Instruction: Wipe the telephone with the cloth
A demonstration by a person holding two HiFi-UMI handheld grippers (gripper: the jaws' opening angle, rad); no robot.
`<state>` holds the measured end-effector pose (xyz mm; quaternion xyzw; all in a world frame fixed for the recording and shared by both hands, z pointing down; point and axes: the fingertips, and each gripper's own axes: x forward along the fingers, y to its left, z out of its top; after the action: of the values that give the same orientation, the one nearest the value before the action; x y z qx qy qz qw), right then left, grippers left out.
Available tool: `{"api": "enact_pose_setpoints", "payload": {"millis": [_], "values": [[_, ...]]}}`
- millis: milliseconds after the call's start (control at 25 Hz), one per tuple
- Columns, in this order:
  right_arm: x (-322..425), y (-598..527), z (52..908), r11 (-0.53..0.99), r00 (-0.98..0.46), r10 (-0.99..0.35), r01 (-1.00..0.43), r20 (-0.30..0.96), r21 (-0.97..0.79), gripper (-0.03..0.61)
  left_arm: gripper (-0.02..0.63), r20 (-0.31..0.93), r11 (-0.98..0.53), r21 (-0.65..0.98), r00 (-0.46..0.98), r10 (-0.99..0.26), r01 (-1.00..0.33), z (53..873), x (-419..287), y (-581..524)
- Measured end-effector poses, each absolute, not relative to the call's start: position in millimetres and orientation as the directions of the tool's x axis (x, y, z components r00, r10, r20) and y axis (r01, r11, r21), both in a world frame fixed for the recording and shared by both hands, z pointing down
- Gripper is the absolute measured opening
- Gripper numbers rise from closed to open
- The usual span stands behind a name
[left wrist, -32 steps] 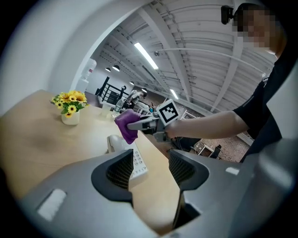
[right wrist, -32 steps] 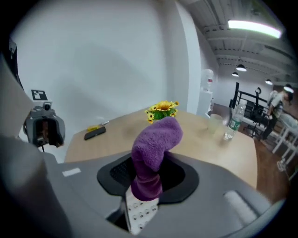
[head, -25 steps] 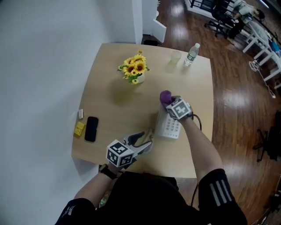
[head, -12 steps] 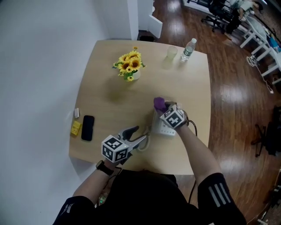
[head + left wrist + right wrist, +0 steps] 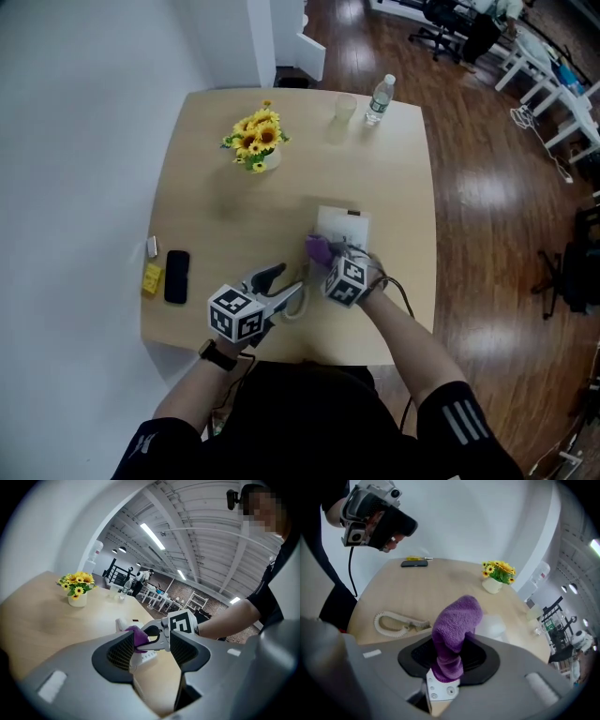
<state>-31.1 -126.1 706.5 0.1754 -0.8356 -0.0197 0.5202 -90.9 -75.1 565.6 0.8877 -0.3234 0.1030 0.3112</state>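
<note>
The white telephone lies on the wooden table, and its coiled cord trails toward the near edge. My right gripper is shut on a purple cloth at the telephone's near left corner. In the right gripper view the cloth stands up out of the closed jaws, with the telephone just beyond. My left gripper hovers left of the right one, open with nothing gripped. The left gripper view looks past its own jaws at the cloth.
A vase of sunflowers stands at the far left. A cup and a water bottle are at the far edge. A black phone and a yellow item lie at the left edge.
My right gripper has drawn the cloth from the telephone's far end back over it to its near corner. The left gripper has kept its place, open.
</note>
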Motion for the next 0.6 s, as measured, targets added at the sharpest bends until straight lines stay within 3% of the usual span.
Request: {"api": "enact_pose_setpoints", "payload": {"millis": [440,600], "values": [[-35,-66,737,0.969,-0.362,-0.245,-0.106,0.9,0.221,0.129,0.235,0.406,-0.598,0.479,0.766,-0.498,-0.643,573,-82,-68],[-30,-37,752,0.989,-0.319,-0.144,-0.061,0.937,0.131,0.129,0.235,0.417,-0.598,0.472,0.761,-0.497,-0.648,572,-77,-67]]}}
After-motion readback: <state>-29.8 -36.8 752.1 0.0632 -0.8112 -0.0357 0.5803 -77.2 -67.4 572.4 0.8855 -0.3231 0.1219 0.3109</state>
